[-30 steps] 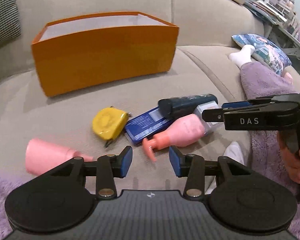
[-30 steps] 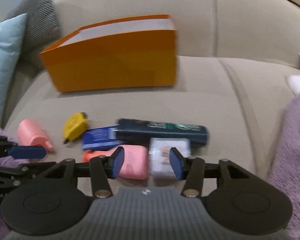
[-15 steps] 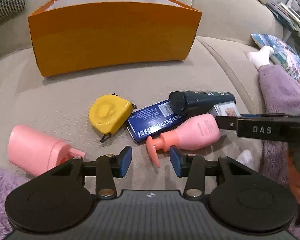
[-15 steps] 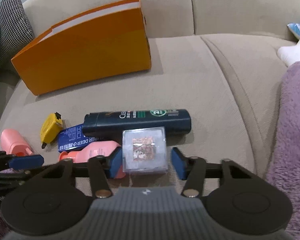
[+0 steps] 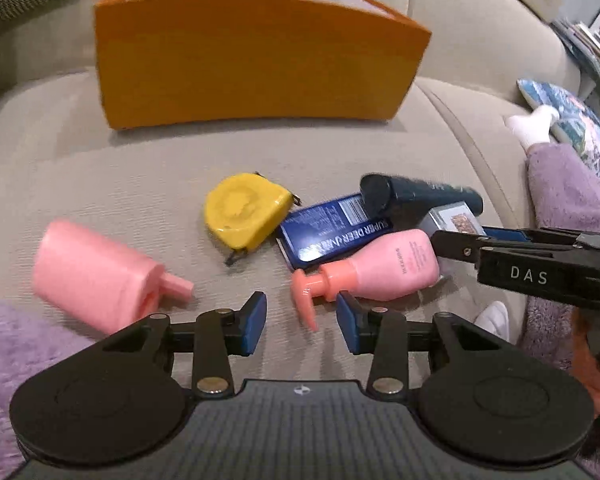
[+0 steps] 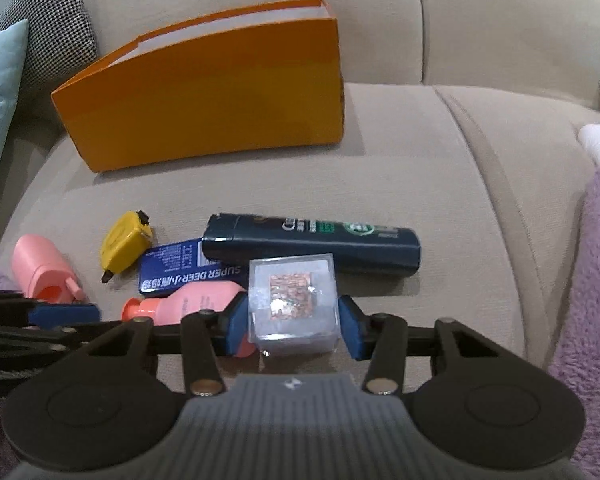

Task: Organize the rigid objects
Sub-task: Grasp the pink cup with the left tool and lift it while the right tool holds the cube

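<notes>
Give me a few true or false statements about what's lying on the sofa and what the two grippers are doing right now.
1. The clear cube sits between the right gripper fingers. True.
2. The left gripper holds the yellow tape measure. False: it is open and holds nothing.
3. The orange box stands behind the clutter. True.
4. The dark bottle stands upright. False: it lies on its side.

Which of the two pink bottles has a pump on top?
The pink pump bottle lying beside the blue tin, nearest the left claw. The other pink bottle, off alone, ends in a plain short spout.
</notes>
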`<state>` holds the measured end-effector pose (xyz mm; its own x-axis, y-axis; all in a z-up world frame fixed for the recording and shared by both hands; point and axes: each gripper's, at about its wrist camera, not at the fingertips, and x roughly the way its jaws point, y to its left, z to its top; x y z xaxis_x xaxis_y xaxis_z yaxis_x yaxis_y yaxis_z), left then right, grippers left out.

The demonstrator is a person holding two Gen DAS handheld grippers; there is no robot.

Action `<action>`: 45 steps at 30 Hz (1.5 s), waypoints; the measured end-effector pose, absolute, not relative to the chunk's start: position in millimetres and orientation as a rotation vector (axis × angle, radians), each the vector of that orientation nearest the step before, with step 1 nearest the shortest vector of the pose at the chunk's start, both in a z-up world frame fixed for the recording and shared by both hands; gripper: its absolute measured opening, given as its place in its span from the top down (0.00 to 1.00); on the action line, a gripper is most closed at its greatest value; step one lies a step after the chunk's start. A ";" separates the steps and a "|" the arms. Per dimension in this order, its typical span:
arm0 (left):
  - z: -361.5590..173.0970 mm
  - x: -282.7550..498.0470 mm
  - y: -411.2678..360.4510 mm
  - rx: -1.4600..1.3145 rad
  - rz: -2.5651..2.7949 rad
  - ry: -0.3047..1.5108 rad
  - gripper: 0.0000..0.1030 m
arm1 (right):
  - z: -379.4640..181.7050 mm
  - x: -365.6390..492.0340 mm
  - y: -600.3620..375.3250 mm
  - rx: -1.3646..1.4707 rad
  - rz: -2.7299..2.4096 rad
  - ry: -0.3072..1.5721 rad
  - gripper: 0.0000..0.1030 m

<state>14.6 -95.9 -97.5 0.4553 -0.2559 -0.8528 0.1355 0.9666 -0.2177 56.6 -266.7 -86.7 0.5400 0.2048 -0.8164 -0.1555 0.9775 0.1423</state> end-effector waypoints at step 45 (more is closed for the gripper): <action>-125.4 3.4 -88.7 1.286 -0.770 0.909 0.35 | -65.3 68.3 -151.7 0.004 0.605 1.025 0.53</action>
